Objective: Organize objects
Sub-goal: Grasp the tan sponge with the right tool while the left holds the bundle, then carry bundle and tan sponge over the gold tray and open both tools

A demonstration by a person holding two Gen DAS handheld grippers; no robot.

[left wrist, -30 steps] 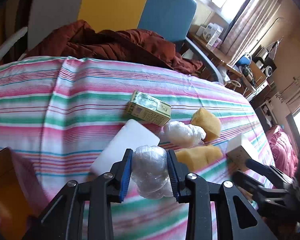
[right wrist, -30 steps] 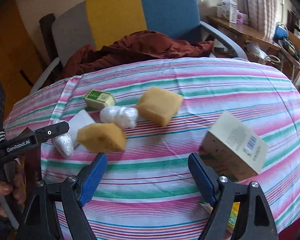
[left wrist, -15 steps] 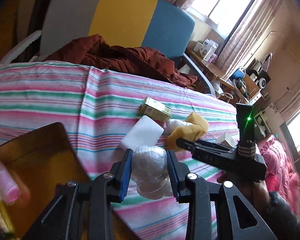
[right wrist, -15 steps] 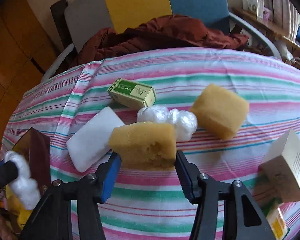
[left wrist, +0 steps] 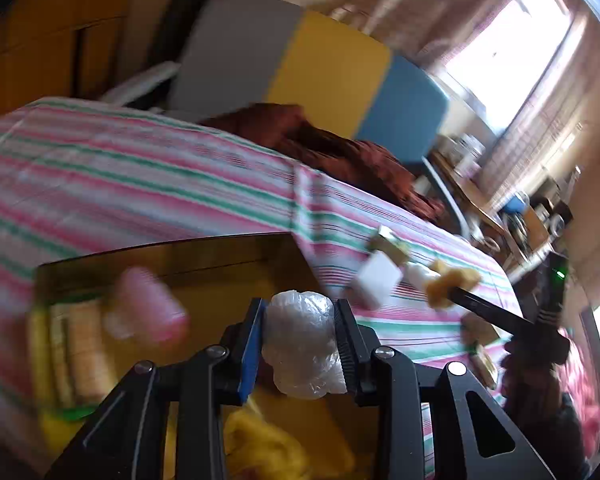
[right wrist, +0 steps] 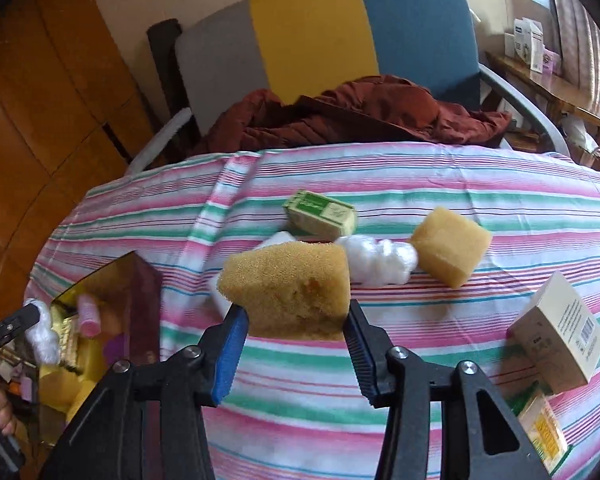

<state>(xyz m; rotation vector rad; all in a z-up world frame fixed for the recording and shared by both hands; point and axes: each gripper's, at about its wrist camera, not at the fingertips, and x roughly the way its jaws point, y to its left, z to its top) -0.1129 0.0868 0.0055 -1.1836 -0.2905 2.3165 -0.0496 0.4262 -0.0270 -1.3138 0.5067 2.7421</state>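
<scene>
My left gripper (left wrist: 300,336) is shut on a plastic-wrapped white bundle (left wrist: 302,344) and holds it over an open brown box (left wrist: 172,252) with a pink roll (left wrist: 148,304) and yellow packs inside. My right gripper (right wrist: 296,332) is shut on a yellow sponge (right wrist: 288,284), lifted above the striped cloth (right wrist: 420,184). On the cloth lie a second sponge (right wrist: 450,250), another wrapped bundle (right wrist: 380,260), a green carton (right wrist: 320,214) and a white block (left wrist: 378,284). The left gripper with its bundle (right wrist: 42,332) shows at the left edge of the right wrist view, above the box (right wrist: 136,284).
A cream carton (right wrist: 556,336) and a yellow-green packet (right wrist: 540,424) lie at the cloth's right edge. A chair (right wrist: 320,40) with a rust-red jacket (right wrist: 360,116) stands behind. A wooden floor lies at the left, a cluttered desk (right wrist: 540,72) at the far right.
My left gripper has carried its bundle left from above the cloth to above the open box. My right gripper has closed on the yellow sponge and lifted it.
</scene>
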